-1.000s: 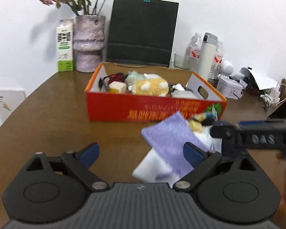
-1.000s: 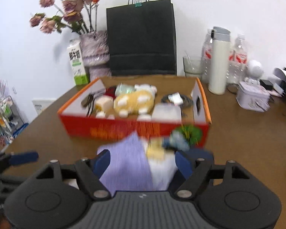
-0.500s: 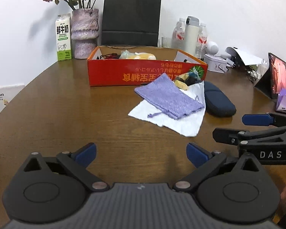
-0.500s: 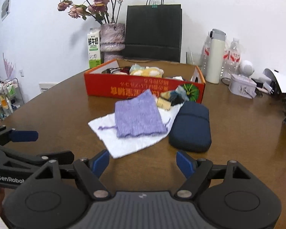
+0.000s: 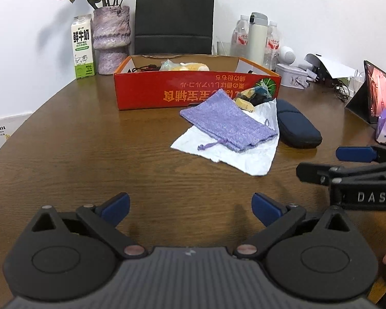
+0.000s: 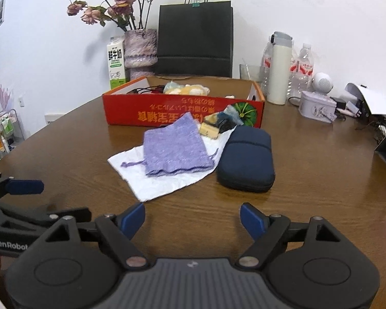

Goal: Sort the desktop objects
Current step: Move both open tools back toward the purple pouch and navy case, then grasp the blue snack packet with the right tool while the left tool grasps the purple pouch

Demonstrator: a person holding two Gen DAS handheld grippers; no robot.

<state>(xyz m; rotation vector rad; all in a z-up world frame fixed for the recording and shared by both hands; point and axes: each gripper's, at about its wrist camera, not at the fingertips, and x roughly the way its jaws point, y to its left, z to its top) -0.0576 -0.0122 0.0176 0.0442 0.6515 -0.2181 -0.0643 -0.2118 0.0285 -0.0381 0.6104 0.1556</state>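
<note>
A purple drawstring pouch point(image 5: 229, 123) point(image 6: 175, 146) lies on a white paper sheet point(image 5: 244, 154) point(image 6: 164, 180) in front of a red cardboard box point(image 5: 193, 92) point(image 6: 182, 110) that holds a yellow plush toy and other items. A dark blue zip case point(image 5: 296, 126) point(image 6: 247, 159) lies right of the paper. Small yellow and dark items point(image 5: 252, 97) point(image 6: 218, 126) sit by the box front. My left gripper point(image 5: 190, 206) is open and empty over bare table, well short of the paper. My right gripper point(image 6: 193, 219) is open and empty, just short of the paper.
At the back stand a milk carton point(image 5: 82, 47), a vase of flowers point(image 5: 112, 38), a black paper bag point(image 5: 173, 18), bottles and a white flask point(image 5: 256, 38). A tin point(image 6: 317, 109), cables and a tablet point(image 5: 375, 95) lie at the right.
Both grippers have pulled back from just above the pouch and paper toward the near table edge. The pouch, paper and case now lie farther ahead. Both stay open.
</note>
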